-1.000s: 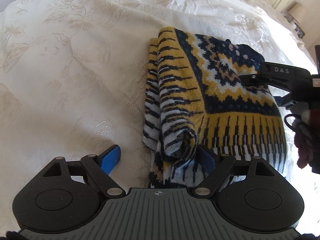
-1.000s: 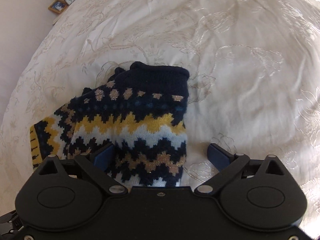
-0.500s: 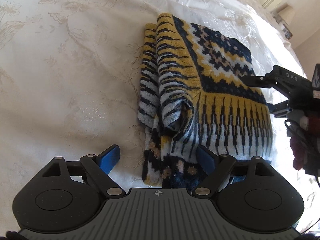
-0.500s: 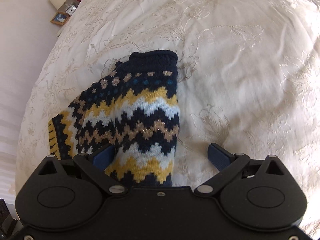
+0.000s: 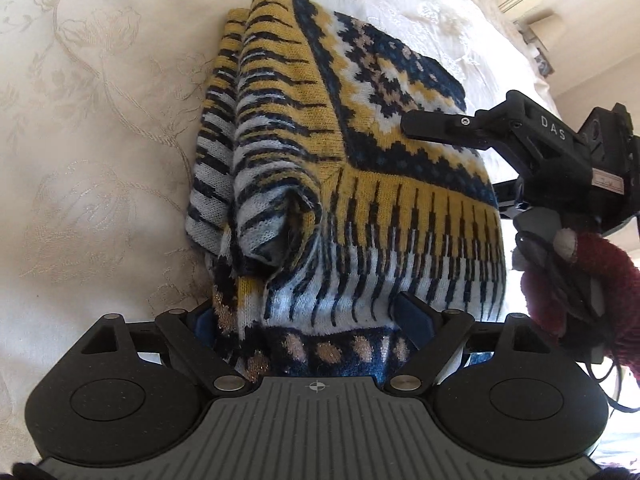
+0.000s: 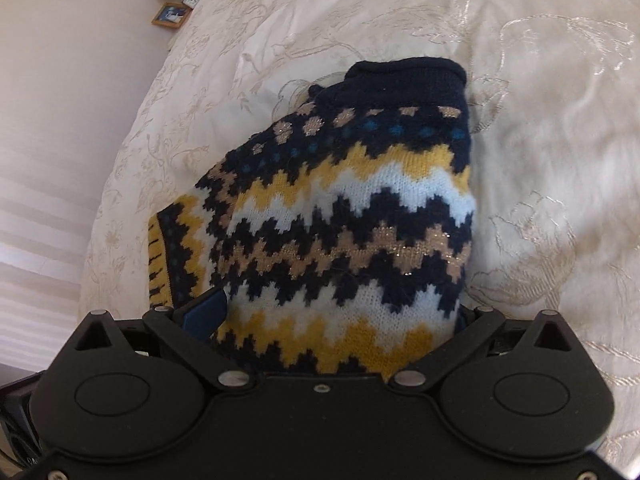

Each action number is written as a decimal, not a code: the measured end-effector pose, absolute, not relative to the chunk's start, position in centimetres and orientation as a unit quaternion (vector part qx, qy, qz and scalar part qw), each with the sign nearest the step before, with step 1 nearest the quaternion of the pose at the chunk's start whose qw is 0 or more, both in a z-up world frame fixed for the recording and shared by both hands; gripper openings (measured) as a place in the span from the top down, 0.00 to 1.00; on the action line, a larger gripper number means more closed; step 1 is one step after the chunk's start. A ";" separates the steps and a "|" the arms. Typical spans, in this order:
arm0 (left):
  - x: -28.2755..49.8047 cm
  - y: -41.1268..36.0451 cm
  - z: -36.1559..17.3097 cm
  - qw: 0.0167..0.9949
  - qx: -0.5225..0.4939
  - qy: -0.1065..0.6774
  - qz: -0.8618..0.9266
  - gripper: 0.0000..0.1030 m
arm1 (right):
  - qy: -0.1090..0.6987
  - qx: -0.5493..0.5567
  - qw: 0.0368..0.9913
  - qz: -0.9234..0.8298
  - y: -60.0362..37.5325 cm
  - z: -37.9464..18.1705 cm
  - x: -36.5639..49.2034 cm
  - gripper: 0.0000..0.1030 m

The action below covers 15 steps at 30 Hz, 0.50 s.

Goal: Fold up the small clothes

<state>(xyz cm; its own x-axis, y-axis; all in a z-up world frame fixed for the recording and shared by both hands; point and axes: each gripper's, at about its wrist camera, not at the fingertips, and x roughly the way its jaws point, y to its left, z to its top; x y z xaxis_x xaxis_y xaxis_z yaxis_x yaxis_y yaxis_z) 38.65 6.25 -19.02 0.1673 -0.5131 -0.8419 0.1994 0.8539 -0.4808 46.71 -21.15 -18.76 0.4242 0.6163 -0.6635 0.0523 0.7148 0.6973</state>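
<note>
Centrally, a folded patterned knit sweater in navy, yellow, white and tan lies on a cream embroidered bedspread. Left gripper: its blue-padded fingers straddle the near edge of the sweater, jaws spread with the knit bunched between them; whether they press the fabric cannot be told. Right gripper: jaws likewise spread around the zigzag-banded end of the sweater, one blue pad showing at the left, the other hidden by the knit. In the left wrist view the right gripper reaches over the sweater's far side, held in a dark red fuzzy glove.
</note>
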 end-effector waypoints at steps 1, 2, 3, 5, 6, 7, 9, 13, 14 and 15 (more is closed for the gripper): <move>38.7 6.4 -19.0 0.752 -0.133 0.600 -0.238 0.17 | 0.501 0.340 0.774 0.186 -21.4 -18.9 46.6 0.00; 38.7 6.5 -19.0 0.751 -0.135 0.600 -0.240 0.18 | 0.497 0.352 0.770 0.190 -21.9 -19.1 46.4 0.00; 38.8 6.7 -19.1 0.750 -0.139 0.600 -0.242 0.19 | 0.491 0.366 0.766 0.195 -22.4 -19.2 46.2 0.00; 38.9 7.2 -19.1 0.748 -0.149 0.598 -0.246 0.23 | 0.483 0.397 0.753 0.203 -23.5 -19.7 45.6 0.00; 39.1 7.4 -19.2 0.746 -0.156 0.598 -0.250 0.28 | 0.481 0.408 0.749 0.203 -24.0 -19.9 45.2 0.01; 39.0 7.9 -19.2 0.743 -0.164 0.598 -0.254 0.31 | 0.476 0.414 0.749 0.201 -24.3 -20.0 44.8 0.01; 39.2 8.1 -19.5 0.732 -0.182 0.600 -0.265 0.47 | 0.472 0.415 0.751 0.202 -24.5 -20.0 44.2 0.20; 39.8 7.7 -18.9 0.719 -0.193 0.599 -0.295 0.61 | 0.478 0.397 0.760 0.190 -24.0 -18.9 43.5 0.49; 39.9 7.4 -18.4 0.723 -0.184 0.594 -0.301 0.61 | 0.476 0.396 0.763 0.186 -24.0 -18.3 43.3 0.50; 39.8 7.2 -17.9 0.725 -0.180 0.590 -0.307 0.61 | 0.474 0.393 0.767 0.181 -23.9 -17.6 42.9 0.52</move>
